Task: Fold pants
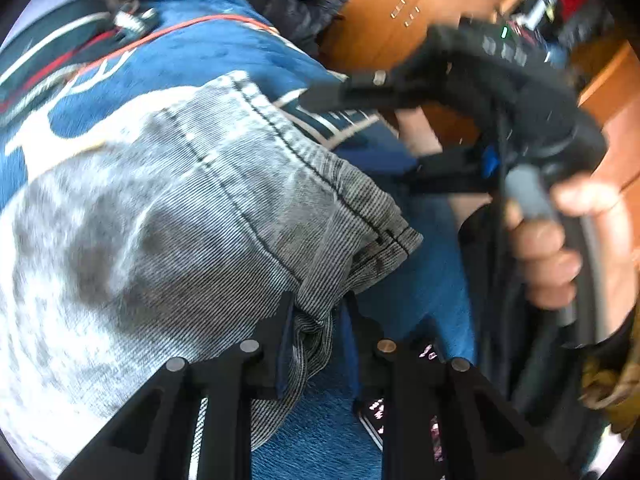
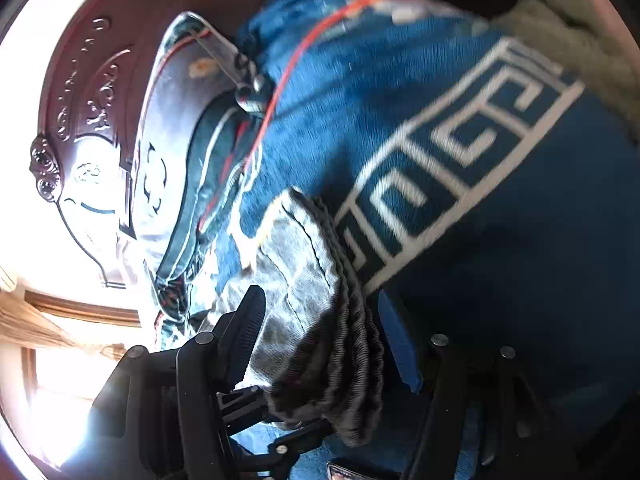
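From the left wrist we looked steeply down along our own fingers [image 1: 280, 332], pressed close over the grey pants [image 1: 180, 220] on the blue blanket [image 1: 224, 52], facing wooden cabinets [image 1: 400, 0] with the right gripper [image 1: 472, 80] crossing our upper right. From the right wrist we looked down less steeply, just as close, facing a carved headboard [image 2: 80, 100]. Both views shared the pants [image 2: 304, 280] and the blanket [image 2: 500, 260].

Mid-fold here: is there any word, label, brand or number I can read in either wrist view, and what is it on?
No readable text in either view.
Pink and white marks on a dark strip by the left gripper: too blurred to read.
White pattern on the blue blanket: a key-pattern border, not letters.
Grey pants: no label visible.
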Demonstrator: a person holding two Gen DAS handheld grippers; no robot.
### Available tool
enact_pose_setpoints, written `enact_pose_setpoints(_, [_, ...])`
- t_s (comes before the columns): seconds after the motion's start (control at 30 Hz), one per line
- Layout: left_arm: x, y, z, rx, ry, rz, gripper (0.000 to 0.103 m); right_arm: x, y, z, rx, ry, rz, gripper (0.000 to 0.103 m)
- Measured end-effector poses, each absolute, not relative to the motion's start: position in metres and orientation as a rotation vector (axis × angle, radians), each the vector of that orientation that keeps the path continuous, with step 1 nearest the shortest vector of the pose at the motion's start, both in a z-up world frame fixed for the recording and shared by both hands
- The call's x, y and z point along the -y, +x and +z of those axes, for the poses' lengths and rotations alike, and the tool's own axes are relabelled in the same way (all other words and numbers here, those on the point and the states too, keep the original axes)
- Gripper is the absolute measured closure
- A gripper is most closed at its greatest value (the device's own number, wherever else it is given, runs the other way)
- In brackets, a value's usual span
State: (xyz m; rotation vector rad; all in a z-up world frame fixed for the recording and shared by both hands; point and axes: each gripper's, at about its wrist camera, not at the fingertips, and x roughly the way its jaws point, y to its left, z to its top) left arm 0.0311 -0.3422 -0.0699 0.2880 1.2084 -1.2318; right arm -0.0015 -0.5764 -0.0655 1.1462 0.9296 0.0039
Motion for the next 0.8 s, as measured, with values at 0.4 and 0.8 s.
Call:
enact_pose_setpoints(0.4, [0.328,0.035,-0.058,-1.213,0.219,-1.245,0.079,0.557,0.012,-0.063,-0.979,1.024,-0.047,0.09])
enact_pose_setpoints(0.8, [0.298,0.032,-0.041,-1.184,0.158,-1.263,0.081,0.534,0.01,-0.025,-0.866,0.934,0.008,0.091])
